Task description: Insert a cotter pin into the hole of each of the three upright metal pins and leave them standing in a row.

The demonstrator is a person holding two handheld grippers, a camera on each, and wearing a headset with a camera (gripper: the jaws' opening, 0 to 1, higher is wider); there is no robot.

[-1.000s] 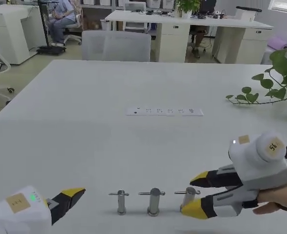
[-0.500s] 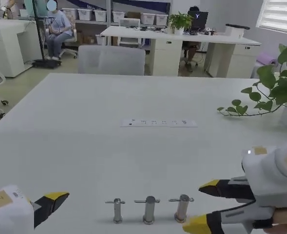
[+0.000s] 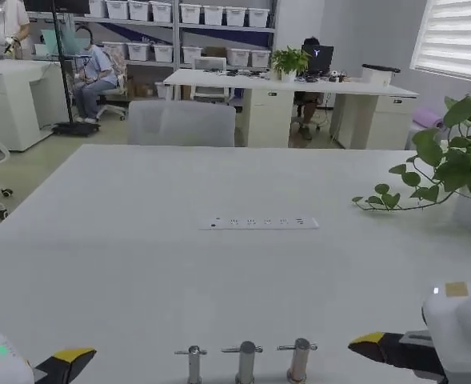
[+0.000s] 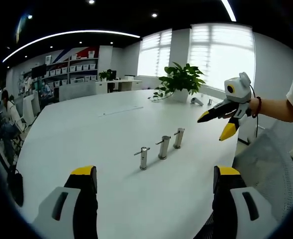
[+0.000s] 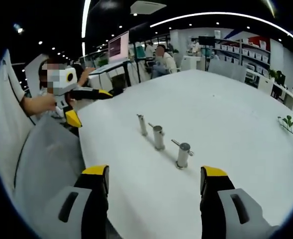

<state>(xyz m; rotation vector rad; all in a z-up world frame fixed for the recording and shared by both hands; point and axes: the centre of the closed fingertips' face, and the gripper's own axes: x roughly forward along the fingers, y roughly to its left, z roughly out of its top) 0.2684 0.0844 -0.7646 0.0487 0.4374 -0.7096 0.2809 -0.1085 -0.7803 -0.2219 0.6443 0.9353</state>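
Three upright metal pins stand in a row near the table's front edge: left pin (image 3: 193,362), middle pin (image 3: 245,360), right pin (image 3: 298,358). Each has a thin cotter pin crosswise through its top. The same row shows in the left gripper view (image 4: 163,147) and in the right gripper view (image 5: 158,137). My left gripper (image 4: 156,174) is open and holds nothing, well back from the row; its yellow tip (image 3: 63,364) sits at the lower left. My right gripper (image 5: 154,172) is open too, off to the right of the right pin (image 3: 379,352), apart from it.
A white power strip (image 3: 259,223) lies mid-table. A trailing potted plant (image 3: 451,160) stands at the right edge. A grey chair (image 3: 183,122) is behind the far edge, with desks and seated people beyond.
Both grippers have drawn back from the pins, the right one away from the right pin and toward the lower right. The head camera has tilted up. The pins stay put.
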